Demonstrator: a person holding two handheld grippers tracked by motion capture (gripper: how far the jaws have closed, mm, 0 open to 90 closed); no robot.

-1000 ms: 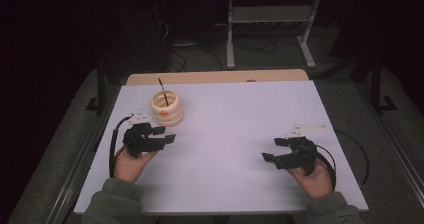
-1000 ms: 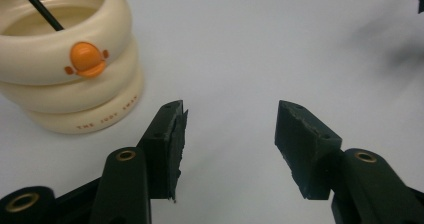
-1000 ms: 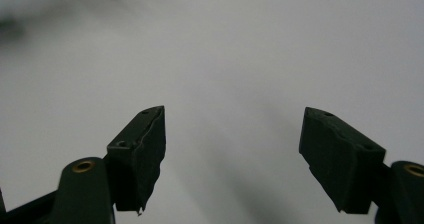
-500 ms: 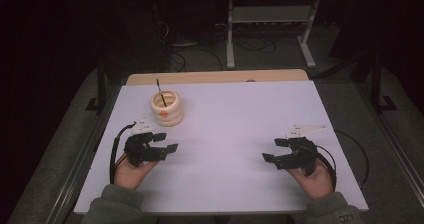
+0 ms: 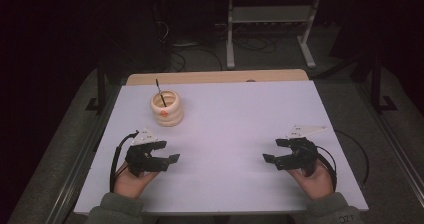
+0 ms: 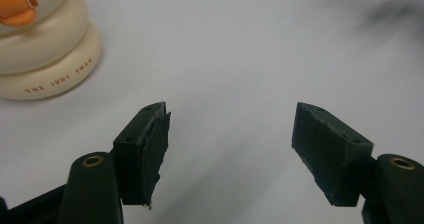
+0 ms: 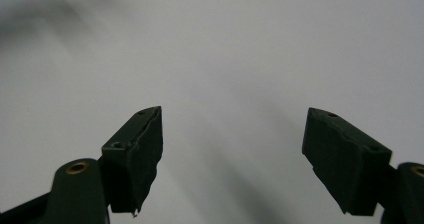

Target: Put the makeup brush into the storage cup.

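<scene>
A cream ribbed pot [image 5: 167,109] with an orange spot stands at the far left of the white table, a thin black stick leaning inside it. In the left gripper view the pot [image 6: 40,49] sits at the top left, apart from the jaws. My left gripper [image 5: 167,151] rests low over the table, nearer the person than the pot. Its jaws have just been opening, and the left gripper [image 6: 230,119] is open with nothing between its pads. My right gripper [image 5: 270,150] lies at the right side, and the right gripper [image 7: 232,119] stands open over bare table.
The white table top [image 5: 230,119] spreads between both hands. A wooden strip [image 5: 215,77] runs along its far edge. Beyond it a metal stand [image 5: 270,29] and cables lie on the dark floor. Black cables trail from both grippers.
My left gripper has drawn back from the pot toward the person and sunk a little, and its jaws stand wider. The right gripper has kept still.
</scene>
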